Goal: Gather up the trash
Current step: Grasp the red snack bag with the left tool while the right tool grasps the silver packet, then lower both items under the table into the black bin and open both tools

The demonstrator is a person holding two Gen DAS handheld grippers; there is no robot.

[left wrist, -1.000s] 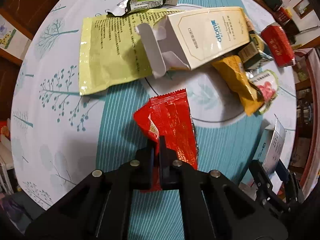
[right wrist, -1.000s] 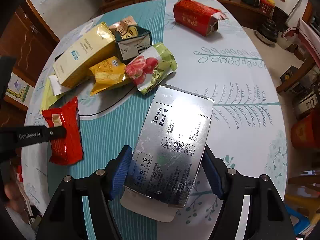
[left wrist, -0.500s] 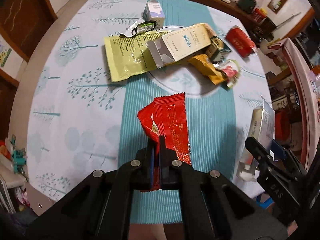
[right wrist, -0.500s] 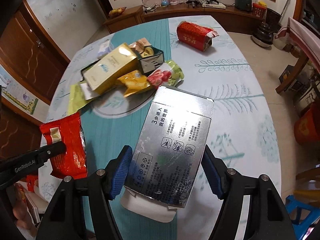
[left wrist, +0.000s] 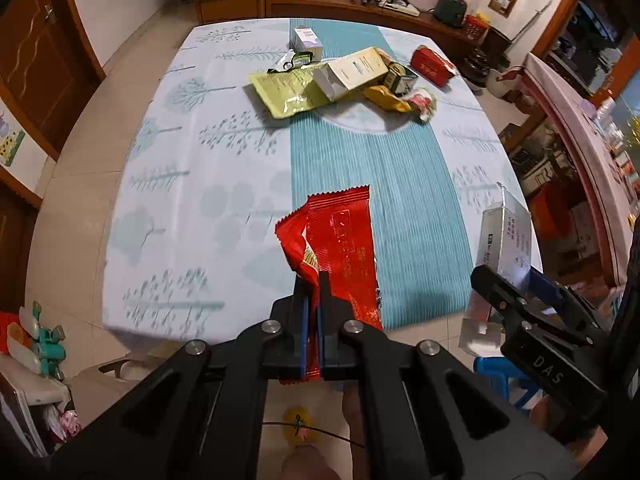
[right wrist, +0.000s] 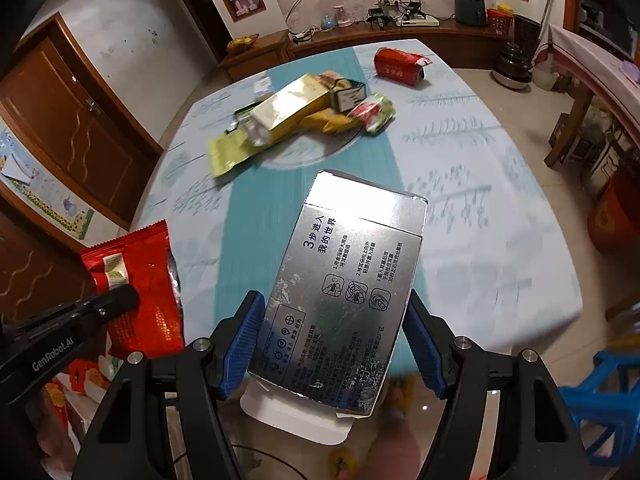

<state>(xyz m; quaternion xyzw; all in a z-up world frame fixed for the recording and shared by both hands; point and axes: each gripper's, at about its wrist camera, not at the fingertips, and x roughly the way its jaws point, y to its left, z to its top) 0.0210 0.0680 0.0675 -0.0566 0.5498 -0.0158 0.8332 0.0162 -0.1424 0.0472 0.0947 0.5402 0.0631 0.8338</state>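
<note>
A red snack wrapper [left wrist: 340,248] hangs pinched in the closed left gripper [left wrist: 314,292], its long axis running toward 12 o'clock above the table's near edge. The right gripper [right wrist: 334,340] clamps one silver carton [right wrist: 348,292] across its width, long axis tipped toward 1 o'clock. One pile of remaining wrappers and boxes [left wrist: 344,80] sits at 12 o'clock on the tree-patterned tablecloth [left wrist: 192,184], with one red box [right wrist: 398,66] apart from it, in a tiled living room.
</note>
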